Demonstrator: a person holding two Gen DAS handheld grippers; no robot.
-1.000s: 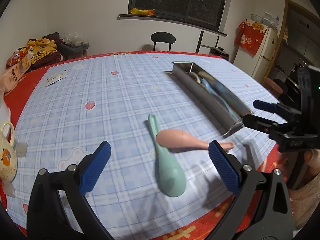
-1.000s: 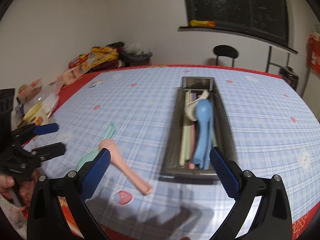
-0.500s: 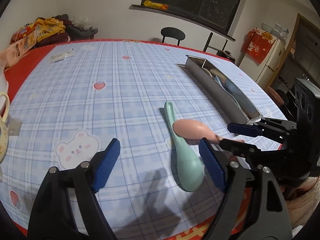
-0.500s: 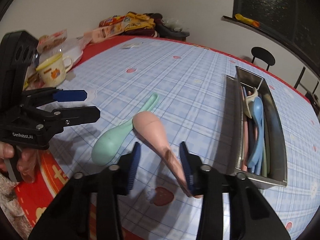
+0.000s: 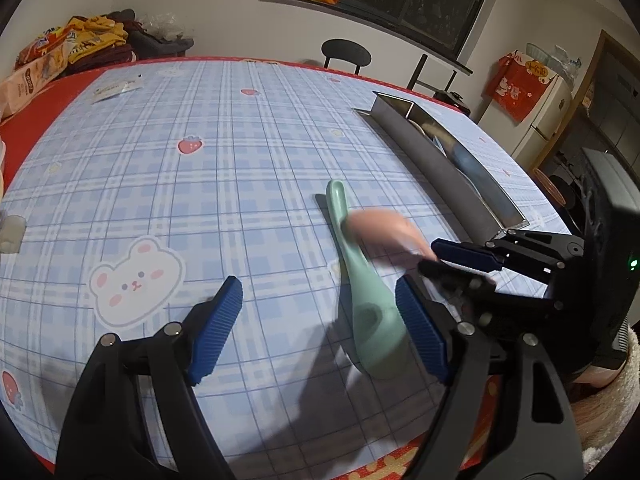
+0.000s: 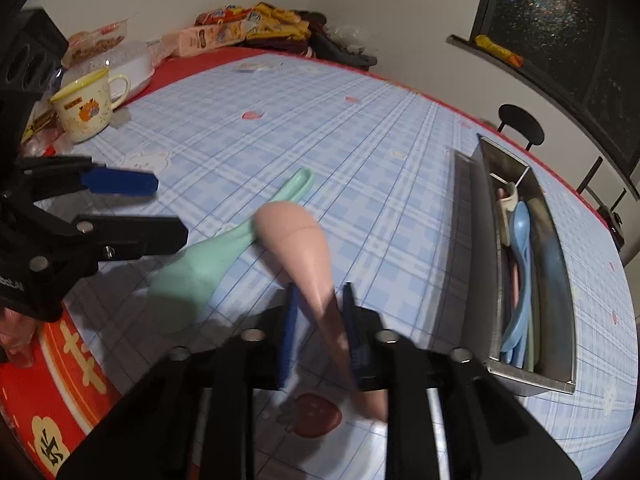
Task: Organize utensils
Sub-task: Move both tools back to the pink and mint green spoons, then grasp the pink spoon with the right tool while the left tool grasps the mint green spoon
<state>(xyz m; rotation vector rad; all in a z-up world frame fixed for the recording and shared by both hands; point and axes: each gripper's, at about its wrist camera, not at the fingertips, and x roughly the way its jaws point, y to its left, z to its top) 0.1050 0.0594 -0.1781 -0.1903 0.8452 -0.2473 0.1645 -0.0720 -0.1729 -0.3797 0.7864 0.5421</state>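
Note:
My right gripper is shut on the handle of a pink spoon, whose bowl rests across a mint green spoon on the checked tablecloth. In the left wrist view the pink spoon is blurred and the right gripper comes in from the right. My left gripper is open, its right pad next to the bowl of the green spoon. It also shows at the left of the right wrist view. A steel tray at right holds several spoons.
A yellow-rimmed mug, snack packets and a white container stand at the table's far left. The steel tray lies far right in the left view. A black chair and a fridge stand beyond the table.
My right gripper has closed on the pink spoon's handle. My left gripper has moved nearer the green spoon and stays open.

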